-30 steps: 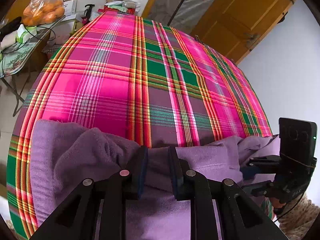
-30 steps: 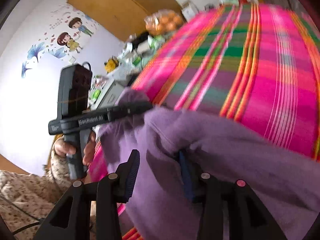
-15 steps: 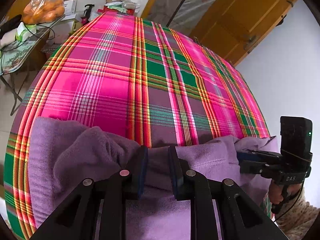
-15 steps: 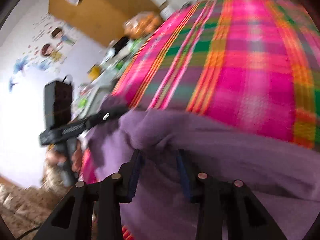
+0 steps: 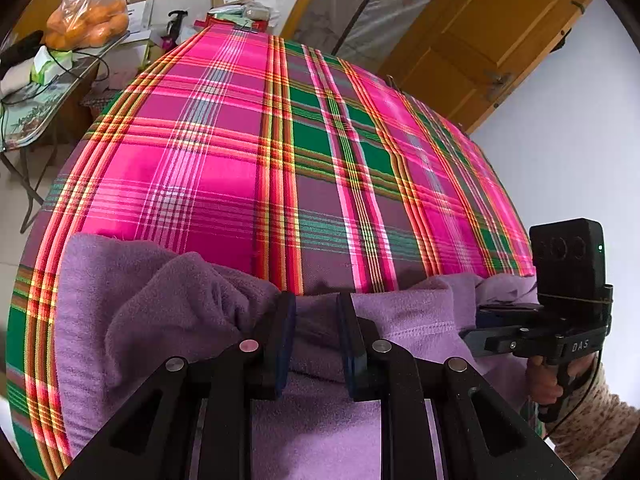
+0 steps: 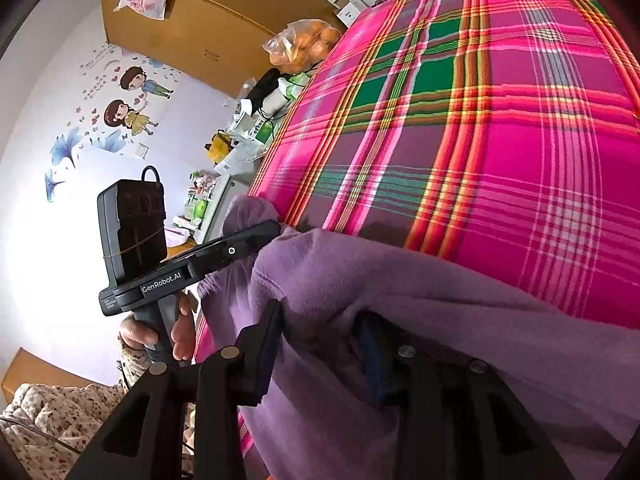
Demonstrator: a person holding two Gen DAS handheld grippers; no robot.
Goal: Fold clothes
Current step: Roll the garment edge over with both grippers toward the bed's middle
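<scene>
The purple fleece top (image 5: 192, 312) lies bunched along the near edge of my bed, on the bright pink and green checked sheet (image 5: 248, 152). The rest of the sheet is flat. My left gripper (image 5: 316, 340) has its two black fingers set narrow, and a thick fold of the fleece is pinched between the blue pads. My right gripper (image 6: 320, 344) stands a bit wider and has a fat lump of the same top squeezed between its pads too. In the left view I see that right gripper at the far right end of the top, with a hand (image 5: 544, 384) on its handle. In the right view a hand (image 6: 176, 332) grips the left one. A bag of oranges (image 5: 86, 16) sits on a side table (image 5: 28, 120) past the bed.
</scene>
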